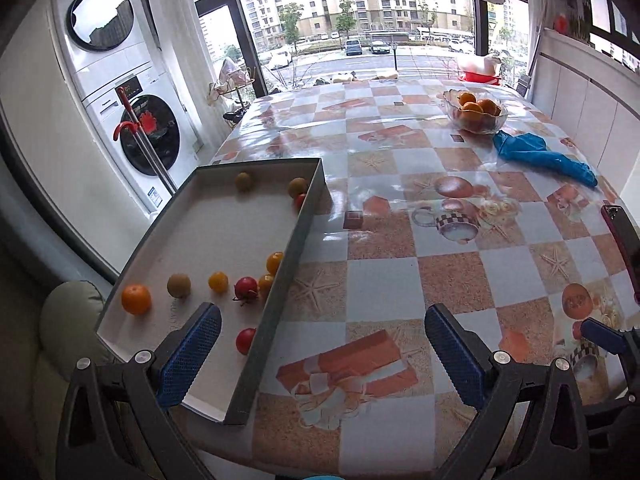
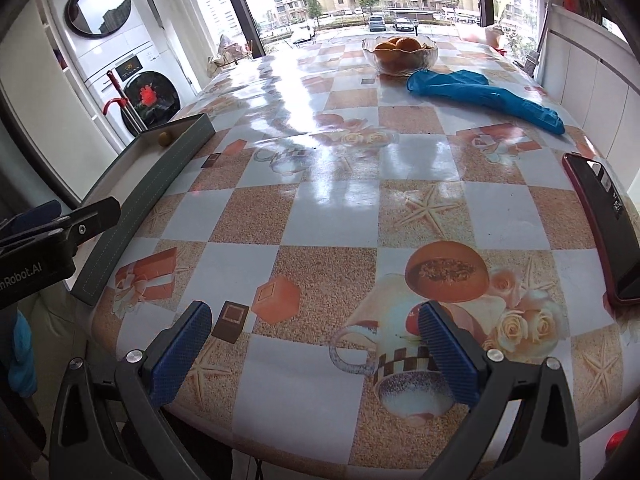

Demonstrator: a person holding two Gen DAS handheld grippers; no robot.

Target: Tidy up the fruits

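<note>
A shallow grey tray (image 1: 280,280) lies at the table's left edge with several small fruits: an orange (image 1: 136,299), a brownish fruit (image 1: 179,285), yellow tomatoes (image 1: 218,281) and red tomatoes (image 1: 245,288). A glass bowl (image 1: 476,114) of oranges stands far back right, also seen in the right wrist view as the bowl (image 2: 400,55). My left gripper (image 1: 320,352) is open, its left finger over the tray's near end, nothing held. My right gripper (image 2: 314,354) is open and empty above the near table edge. The tray (image 2: 160,184) lies to its left.
A blue cloth (image 1: 540,156) lies beside the bowl. A dark phone in a red case (image 2: 600,228) rests at the table's right edge. Stacked washing machines (image 1: 120,92) and a red-handled mop (image 1: 140,140) stand left of the table. A red basin (image 1: 480,76) sits at the far end.
</note>
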